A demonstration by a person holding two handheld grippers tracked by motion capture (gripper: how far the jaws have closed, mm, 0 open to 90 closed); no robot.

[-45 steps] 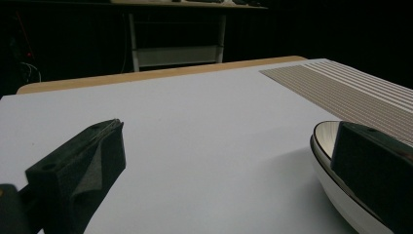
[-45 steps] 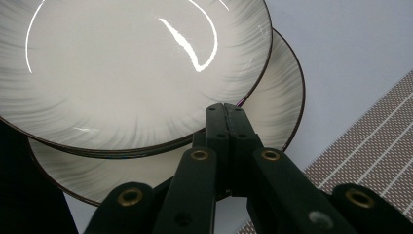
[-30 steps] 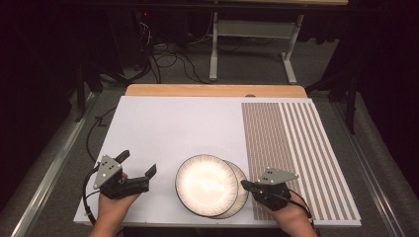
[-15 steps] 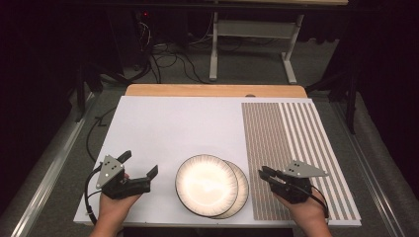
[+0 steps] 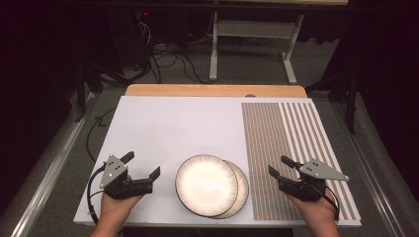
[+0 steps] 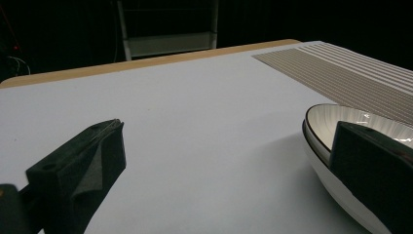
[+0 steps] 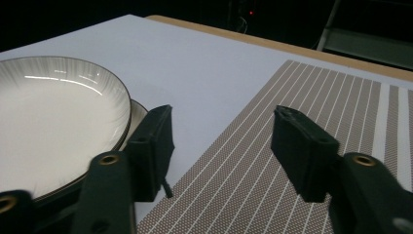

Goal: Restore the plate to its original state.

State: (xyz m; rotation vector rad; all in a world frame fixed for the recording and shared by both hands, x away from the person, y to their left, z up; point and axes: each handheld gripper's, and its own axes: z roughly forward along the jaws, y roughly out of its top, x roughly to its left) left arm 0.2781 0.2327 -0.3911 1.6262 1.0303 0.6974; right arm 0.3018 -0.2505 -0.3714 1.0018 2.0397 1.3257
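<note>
Two white plates with dark rims lie stacked near the table's front edge; the upper plate (image 5: 206,184) (image 7: 53,122) (image 6: 331,117) sits a little left of the lower plate (image 5: 243,187) (image 7: 139,109). My left gripper (image 5: 143,163) (image 6: 229,131) rests open to the left of the plates, with only bare table between its jaws. My right gripper (image 5: 278,165) (image 7: 225,122) is over the striped placemat (image 5: 286,138) (image 7: 292,146), right of the plates and apart from them. Its jaws have just been opening and nothing is between them.
The white tabletop (image 5: 173,128) stretches away behind the plates, with a wooden strip (image 5: 212,90) along its far edge. Beyond the table are cables and a metal desk frame (image 5: 252,54) on the dark floor.
My right gripper has moved right, away from the lower plate's rim and onto the placemat, and its jaws have gone from shut to open. The left gripper and the plates have stayed put.
</note>
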